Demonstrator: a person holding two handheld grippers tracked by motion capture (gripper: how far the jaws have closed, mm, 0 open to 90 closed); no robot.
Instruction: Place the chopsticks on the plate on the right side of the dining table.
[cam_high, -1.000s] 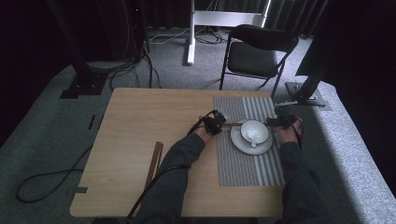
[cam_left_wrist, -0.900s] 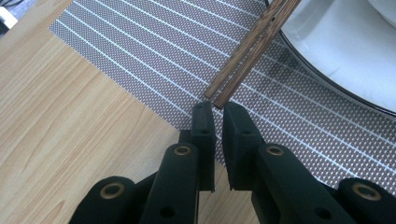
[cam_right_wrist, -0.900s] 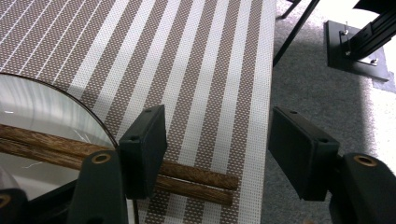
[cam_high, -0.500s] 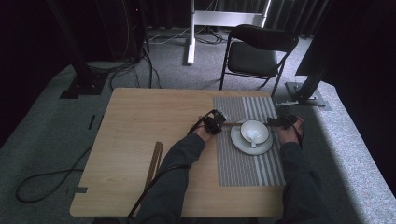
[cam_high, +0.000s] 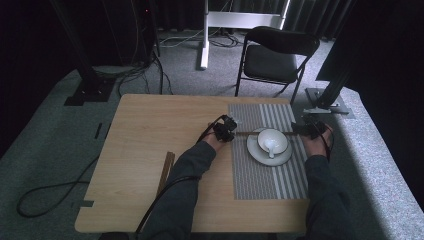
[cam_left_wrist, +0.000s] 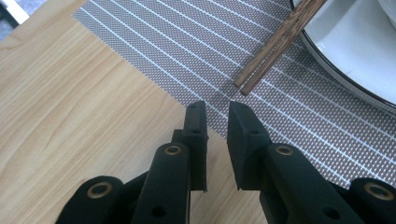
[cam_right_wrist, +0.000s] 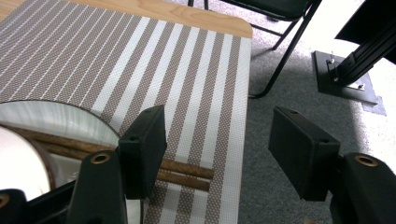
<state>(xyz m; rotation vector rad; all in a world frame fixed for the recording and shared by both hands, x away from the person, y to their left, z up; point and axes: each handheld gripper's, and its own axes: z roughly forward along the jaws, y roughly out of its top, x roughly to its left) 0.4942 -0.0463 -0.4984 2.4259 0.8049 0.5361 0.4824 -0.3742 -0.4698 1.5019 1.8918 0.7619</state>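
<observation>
Chopsticks (cam_left_wrist: 275, 42) lie just beyond the left gripper (cam_left_wrist: 217, 116), jaws empty.

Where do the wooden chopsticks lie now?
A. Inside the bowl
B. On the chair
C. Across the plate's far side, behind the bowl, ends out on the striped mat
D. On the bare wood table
C: the chopsticks cross the plate behind the bowl, ends over the mat.
</observation>
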